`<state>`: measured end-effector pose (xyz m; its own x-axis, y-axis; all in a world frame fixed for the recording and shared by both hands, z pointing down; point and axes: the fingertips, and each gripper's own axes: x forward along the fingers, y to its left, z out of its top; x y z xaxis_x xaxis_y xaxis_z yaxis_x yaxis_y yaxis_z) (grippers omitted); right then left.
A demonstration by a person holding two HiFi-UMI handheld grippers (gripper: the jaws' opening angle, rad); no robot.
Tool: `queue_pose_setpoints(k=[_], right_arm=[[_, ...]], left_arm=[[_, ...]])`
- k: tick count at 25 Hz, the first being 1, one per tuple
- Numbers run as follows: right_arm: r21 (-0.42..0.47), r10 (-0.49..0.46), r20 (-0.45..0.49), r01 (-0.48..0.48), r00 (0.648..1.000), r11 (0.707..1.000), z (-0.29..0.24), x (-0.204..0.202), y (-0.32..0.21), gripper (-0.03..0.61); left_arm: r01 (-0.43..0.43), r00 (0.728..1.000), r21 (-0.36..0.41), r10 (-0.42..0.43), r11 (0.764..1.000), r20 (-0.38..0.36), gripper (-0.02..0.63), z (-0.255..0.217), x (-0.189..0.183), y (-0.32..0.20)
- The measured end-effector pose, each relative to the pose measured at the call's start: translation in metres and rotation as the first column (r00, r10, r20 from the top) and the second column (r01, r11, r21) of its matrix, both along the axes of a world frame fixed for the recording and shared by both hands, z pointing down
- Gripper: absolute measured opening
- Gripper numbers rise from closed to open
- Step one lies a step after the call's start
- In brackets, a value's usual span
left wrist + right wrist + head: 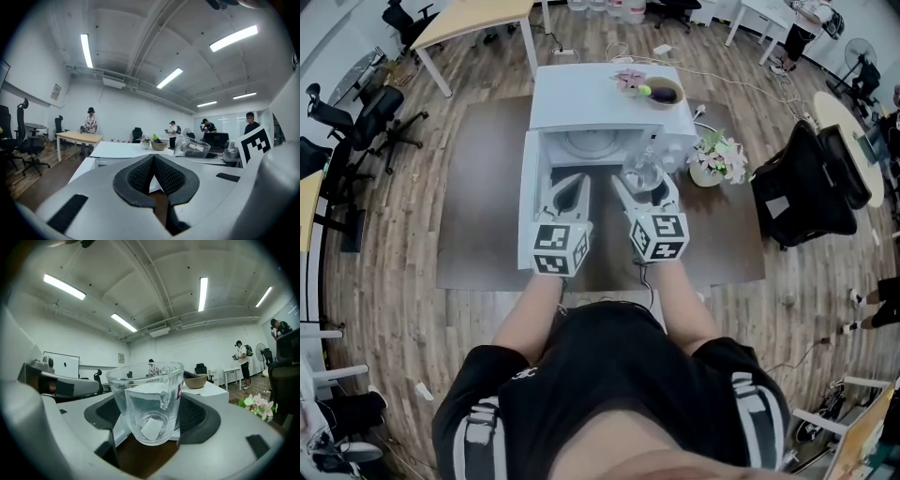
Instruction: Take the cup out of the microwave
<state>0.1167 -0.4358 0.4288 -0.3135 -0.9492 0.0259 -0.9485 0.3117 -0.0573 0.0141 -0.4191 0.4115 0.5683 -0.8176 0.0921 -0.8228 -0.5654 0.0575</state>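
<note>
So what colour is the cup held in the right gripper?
The cup is clear, colourless glass; the right gripper view shows it best.

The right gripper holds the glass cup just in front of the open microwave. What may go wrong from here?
1. The cup is smooth glass, pinched only at its sides by the right gripper; it might slip and break.
2. The flower pot stands close on the right; a swing that way could knock it.
3. The left gripper, shut and empty, is near the open door and could bump it.
</note>
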Motion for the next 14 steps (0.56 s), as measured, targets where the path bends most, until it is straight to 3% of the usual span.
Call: queue_pose_setpoints(k=[14], right_arm=[[-0.023, -0.005, 0.034, 0.006, 0.999, 1.0, 0.0057, 0.0032, 0.0002, 0.37]], left_arm=[[-0.004, 1.0, 0.001, 0.004, 1.0, 0.008, 0.002, 0.0009, 0.0018, 0.0028]])
